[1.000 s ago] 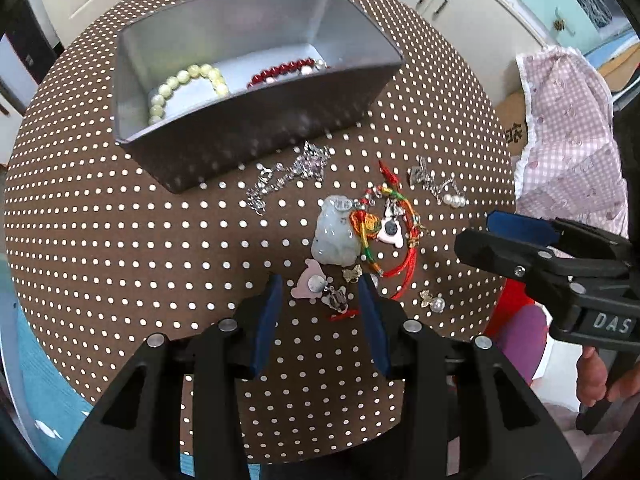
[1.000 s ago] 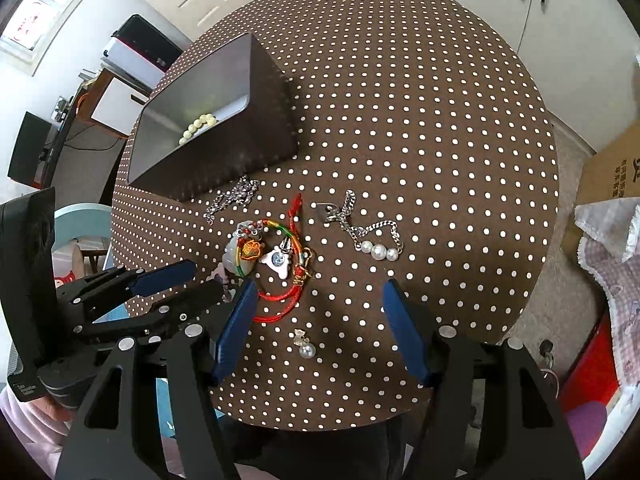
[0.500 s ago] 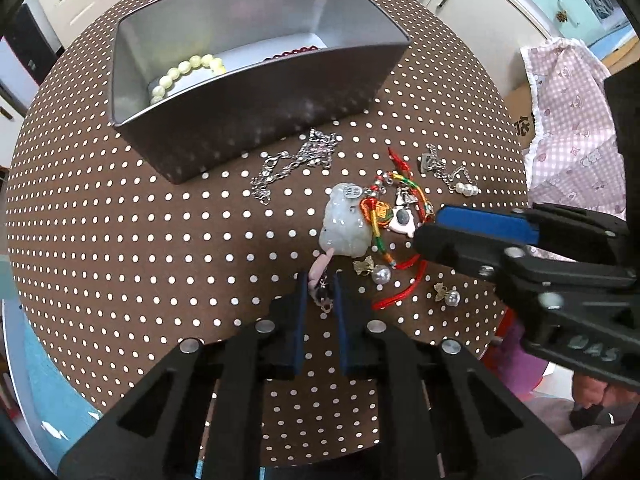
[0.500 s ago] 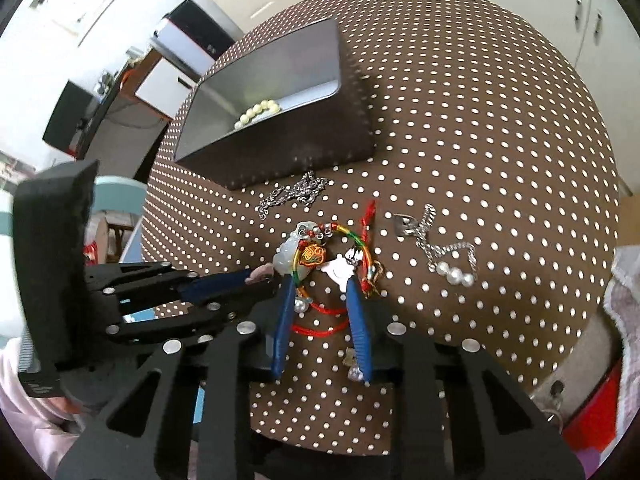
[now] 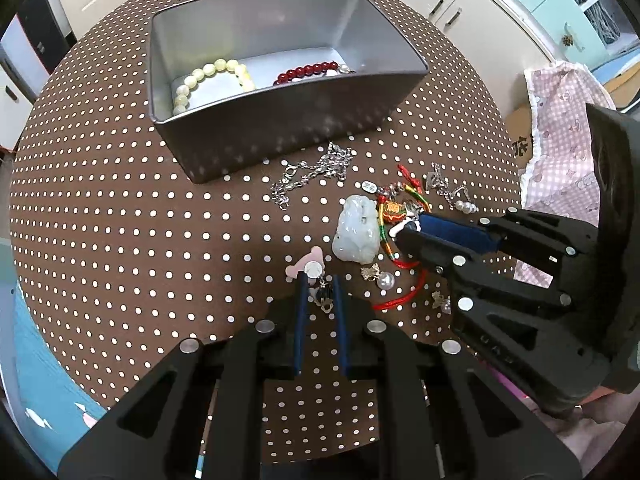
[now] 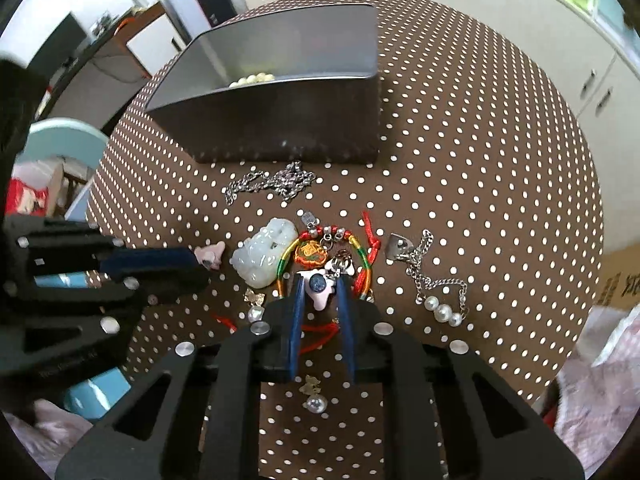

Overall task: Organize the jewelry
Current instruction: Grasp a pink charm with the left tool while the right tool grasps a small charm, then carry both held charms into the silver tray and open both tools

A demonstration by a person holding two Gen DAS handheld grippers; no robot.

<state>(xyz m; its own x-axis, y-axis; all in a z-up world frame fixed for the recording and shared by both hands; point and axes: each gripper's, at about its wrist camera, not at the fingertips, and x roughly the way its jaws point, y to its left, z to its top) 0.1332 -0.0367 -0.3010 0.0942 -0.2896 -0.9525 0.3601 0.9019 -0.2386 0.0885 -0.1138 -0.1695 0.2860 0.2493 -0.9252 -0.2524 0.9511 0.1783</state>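
Note:
My left gripper (image 5: 318,278) is shut on a pink charm earring (image 5: 312,266) with a dark dangle, low over the dotted brown table; it also shows in the right wrist view (image 6: 208,258). My right gripper (image 6: 318,282) is shut on a white bear charm (image 6: 320,288) of the multicoloured cord bracelet (image 6: 360,256). A pale jade pendant (image 5: 356,230) lies between the two grippers. A grey tin (image 5: 280,120) holds a cream bead bracelet (image 5: 208,76) and a red bead bracelet (image 5: 306,72).
A silver chain (image 5: 312,176) lies just in front of the tin. A chain with pearls (image 6: 436,296) lies to the right. Small pearl earrings (image 5: 380,276) (image 6: 314,396) lie near the table's front edge. A pink checked cloth (image 5: 560,128) hangs beyond the right edge.
Both grippers came down to the jewelry and closed: the left on the pink charm earring, the right on the bracelet's white charm. One second ago both were open.

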